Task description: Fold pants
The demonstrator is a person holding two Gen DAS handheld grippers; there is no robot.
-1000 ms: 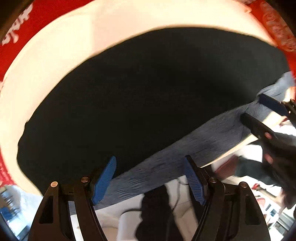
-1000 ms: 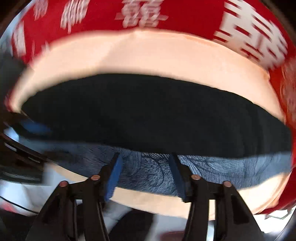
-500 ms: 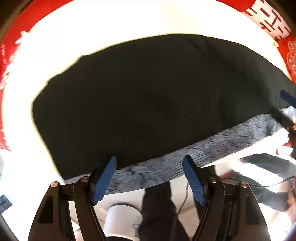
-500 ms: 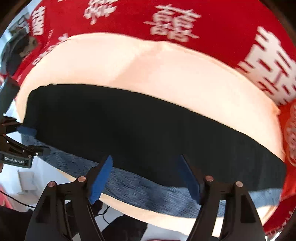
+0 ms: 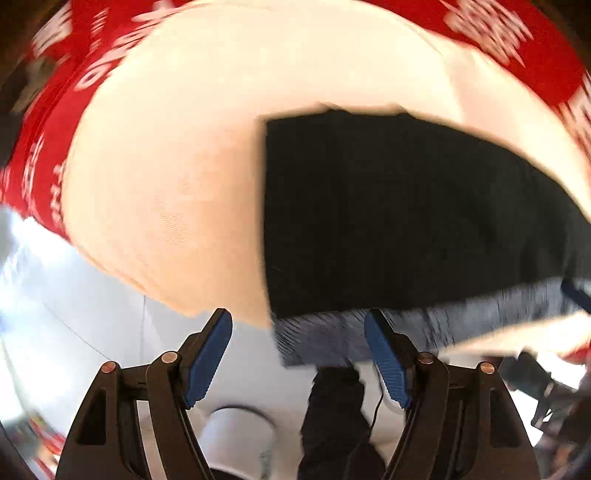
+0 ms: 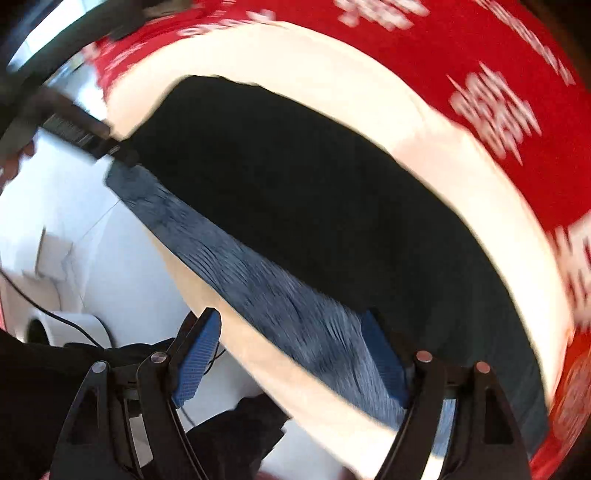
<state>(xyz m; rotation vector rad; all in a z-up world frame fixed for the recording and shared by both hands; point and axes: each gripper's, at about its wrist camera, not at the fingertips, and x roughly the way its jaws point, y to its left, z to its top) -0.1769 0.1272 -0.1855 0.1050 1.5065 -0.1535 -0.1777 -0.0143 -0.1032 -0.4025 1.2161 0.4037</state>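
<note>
Pants (image 5: 406, 206) lie flat on the cream pad (image 5: 166, 166), which sits on a red cloth with white characters (image 5: 517, 33); the black body spreads across the pad and the blue-grey ribbed band (image 5: 461, 317) runs along the near edge, overhanging it a little. In the left view the pants' left edge is a straight vertical line, so I'd say one fold is already in and the next one is being set up. Left gripper (image 5: 299, 354) is above the band's end corner, jaws apart, nothing between the pads. Right gripper (image 6: 291, 354) is farther along the band, jaws opening, fabric below them but not pinched. Both views are motion-blurred, so exact contact is hard to call; both look clear of the cloth. To do this step well: drop both grippers onto the band at matching depth, pinch all layers rather than just the top one, lift evenly, carry the edge across with the band taut between the two grips, and lay it square to the far edge. Risk: uneven grabs skew the fold.
</note>
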